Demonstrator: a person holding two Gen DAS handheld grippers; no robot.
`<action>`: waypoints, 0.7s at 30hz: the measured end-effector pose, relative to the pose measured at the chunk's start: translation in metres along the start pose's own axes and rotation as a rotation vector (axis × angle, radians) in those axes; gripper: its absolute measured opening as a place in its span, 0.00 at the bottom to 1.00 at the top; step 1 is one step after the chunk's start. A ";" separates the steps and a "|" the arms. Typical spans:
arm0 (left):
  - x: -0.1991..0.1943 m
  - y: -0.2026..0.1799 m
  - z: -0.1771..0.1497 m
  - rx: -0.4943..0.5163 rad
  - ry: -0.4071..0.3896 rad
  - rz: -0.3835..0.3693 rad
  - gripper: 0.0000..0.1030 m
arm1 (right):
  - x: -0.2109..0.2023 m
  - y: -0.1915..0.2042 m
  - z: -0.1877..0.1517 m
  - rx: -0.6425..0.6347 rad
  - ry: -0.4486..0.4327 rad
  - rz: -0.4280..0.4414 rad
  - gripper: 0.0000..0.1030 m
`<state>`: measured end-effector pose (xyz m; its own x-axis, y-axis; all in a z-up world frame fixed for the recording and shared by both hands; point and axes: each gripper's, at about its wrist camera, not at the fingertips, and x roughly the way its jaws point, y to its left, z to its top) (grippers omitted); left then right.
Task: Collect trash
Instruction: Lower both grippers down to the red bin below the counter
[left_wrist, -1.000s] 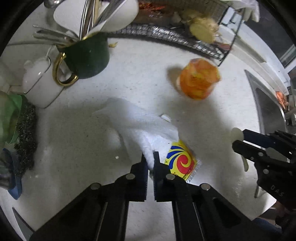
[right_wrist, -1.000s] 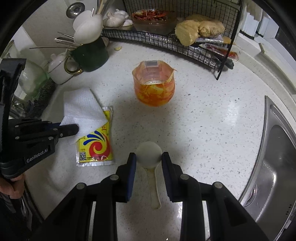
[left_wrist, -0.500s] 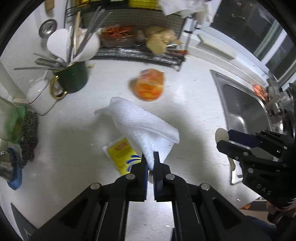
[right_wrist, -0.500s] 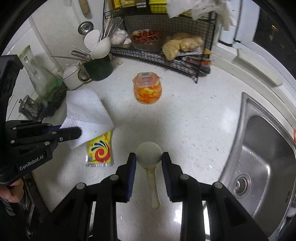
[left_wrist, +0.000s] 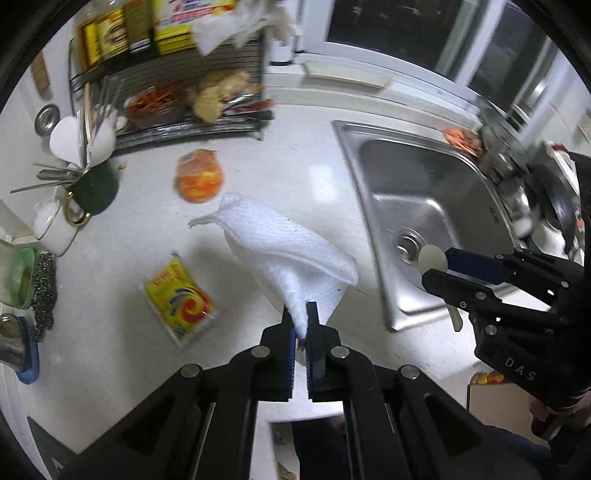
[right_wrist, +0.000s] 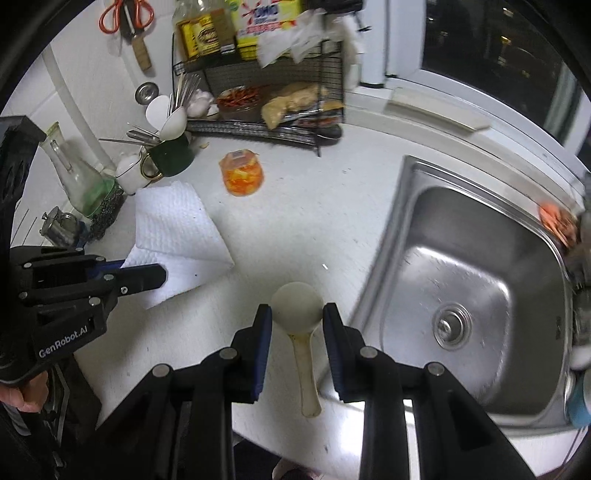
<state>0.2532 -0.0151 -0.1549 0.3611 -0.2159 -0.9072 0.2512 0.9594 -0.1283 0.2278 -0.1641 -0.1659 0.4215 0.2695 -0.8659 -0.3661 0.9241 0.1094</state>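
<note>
Now carrying trash off the counter (left_wrist: 122, 258): left gripper (left_wrist: 301, 317) pinching a paper towel (left_wrist: 280, 251) by its corner. Right gripper (right_wrist: 297, 321) clamping a spoon (right_wrist: 300, 325) near the sink (right_wrist: 376, 258) edge, freeing both for disposal.

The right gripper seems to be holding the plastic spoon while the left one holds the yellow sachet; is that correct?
Not quite: the left gripper holds the white paper towel, not the yellow sachet, which lies on the counter. The left wrist view shows this. The right gripper does hold the plastic spoon.

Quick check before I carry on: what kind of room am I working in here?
Most likely a home kitchen. There is a stainless steel sink set into a white speckled countertop, a black wire rack holding chillies and ginger, and a green mug stuffed with spoons and cutlery.
</note>
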 end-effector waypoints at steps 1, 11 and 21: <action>-0.002 -0.008 -0.004 0.009 0.003 0.001 0.03 | -0.004 -0.002 -0.006 0.009 -0.003 -0.005 0.26; -0.022 -0.099 -0.060 0.091 0.030 -0.028 0.03 | -0.063 -0.037 -0.089 0.092 -0.016 -0.036 0.26; -0.012 -0.179 -0.118 0.177 0.095 -0.075 0.03 | -0.099 -0.067 -0.172 0.157 -0.007 -0.082 0.26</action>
<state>0.0975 -0.1624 -0.1683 0.2517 -0.2594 -0.9324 0.4313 0.8925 -0.1320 0.0679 -0.2994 -0.1717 0.4502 0.1930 -0.8718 -0.1965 0.9738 0.1141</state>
